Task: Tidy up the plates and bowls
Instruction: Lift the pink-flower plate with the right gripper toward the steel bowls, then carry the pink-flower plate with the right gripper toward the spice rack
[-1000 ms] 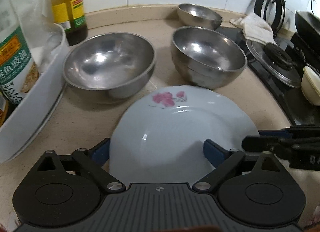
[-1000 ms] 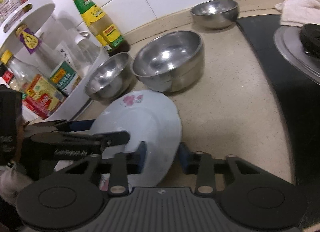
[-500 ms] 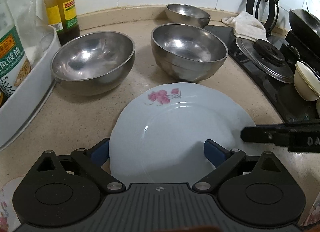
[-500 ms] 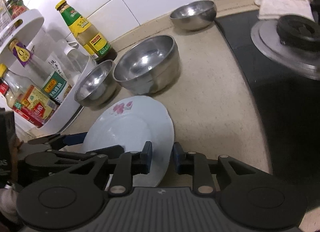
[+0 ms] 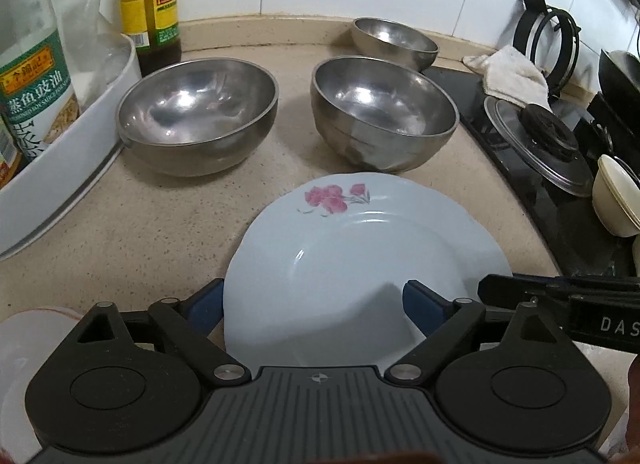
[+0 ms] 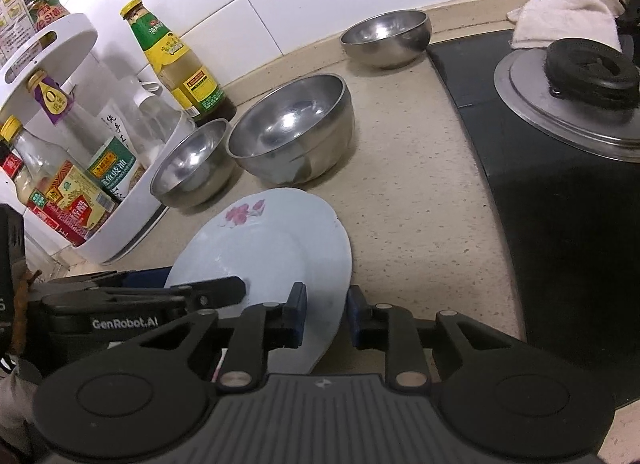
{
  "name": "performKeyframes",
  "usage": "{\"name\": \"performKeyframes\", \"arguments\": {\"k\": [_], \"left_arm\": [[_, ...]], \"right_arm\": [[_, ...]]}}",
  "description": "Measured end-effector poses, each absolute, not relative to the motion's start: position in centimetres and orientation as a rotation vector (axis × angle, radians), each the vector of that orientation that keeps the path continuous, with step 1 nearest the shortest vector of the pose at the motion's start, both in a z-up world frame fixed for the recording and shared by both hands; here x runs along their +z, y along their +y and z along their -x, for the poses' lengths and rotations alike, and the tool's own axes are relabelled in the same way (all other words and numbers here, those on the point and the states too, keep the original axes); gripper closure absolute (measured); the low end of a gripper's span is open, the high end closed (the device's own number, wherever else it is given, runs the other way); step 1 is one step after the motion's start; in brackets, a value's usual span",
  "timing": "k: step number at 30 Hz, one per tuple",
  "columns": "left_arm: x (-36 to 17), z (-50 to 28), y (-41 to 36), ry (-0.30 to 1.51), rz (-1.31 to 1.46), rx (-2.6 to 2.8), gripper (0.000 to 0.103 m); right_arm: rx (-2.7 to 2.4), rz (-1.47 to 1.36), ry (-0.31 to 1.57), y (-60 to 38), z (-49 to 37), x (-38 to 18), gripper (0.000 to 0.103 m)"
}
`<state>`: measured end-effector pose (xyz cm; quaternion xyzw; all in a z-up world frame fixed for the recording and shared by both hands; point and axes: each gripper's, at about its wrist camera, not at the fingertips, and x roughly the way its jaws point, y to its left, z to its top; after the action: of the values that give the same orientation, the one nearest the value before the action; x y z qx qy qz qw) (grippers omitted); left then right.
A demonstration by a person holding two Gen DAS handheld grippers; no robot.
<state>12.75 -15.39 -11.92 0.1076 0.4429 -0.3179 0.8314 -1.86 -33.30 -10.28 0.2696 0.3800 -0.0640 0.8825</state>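
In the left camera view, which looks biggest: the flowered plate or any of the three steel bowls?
1. flowered plate, though nearest the camera.
2. left bowl and middle bowl, alike.
3. far bowl, though farthest away.

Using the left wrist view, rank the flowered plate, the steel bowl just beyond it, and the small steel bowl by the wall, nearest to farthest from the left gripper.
1. Flowered plate, between the left gripper fingers.
2. Steel bowl, beyond the plate, slightly right.
3. Small steel bowl, by the back wall.

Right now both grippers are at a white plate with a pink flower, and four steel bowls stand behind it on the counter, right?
Not quite: three steel bowls, not four, as the left wrist view shows: one at left, one at right, one by the wall. The rest holds: the left gripper and right gripper are at the flowered plate.
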Motion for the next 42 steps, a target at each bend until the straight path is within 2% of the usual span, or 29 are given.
{"name": "performKeyframes", "arguments": {"k": [42], "left_arm": [[-7.0, -9.9, -10.9, 0.785, -0.153, -0.558, 0.008]], "right_arm": [[-0.014, -0.522, 0.710, -30.5, 1.4, -7.0, 0.081]]}}
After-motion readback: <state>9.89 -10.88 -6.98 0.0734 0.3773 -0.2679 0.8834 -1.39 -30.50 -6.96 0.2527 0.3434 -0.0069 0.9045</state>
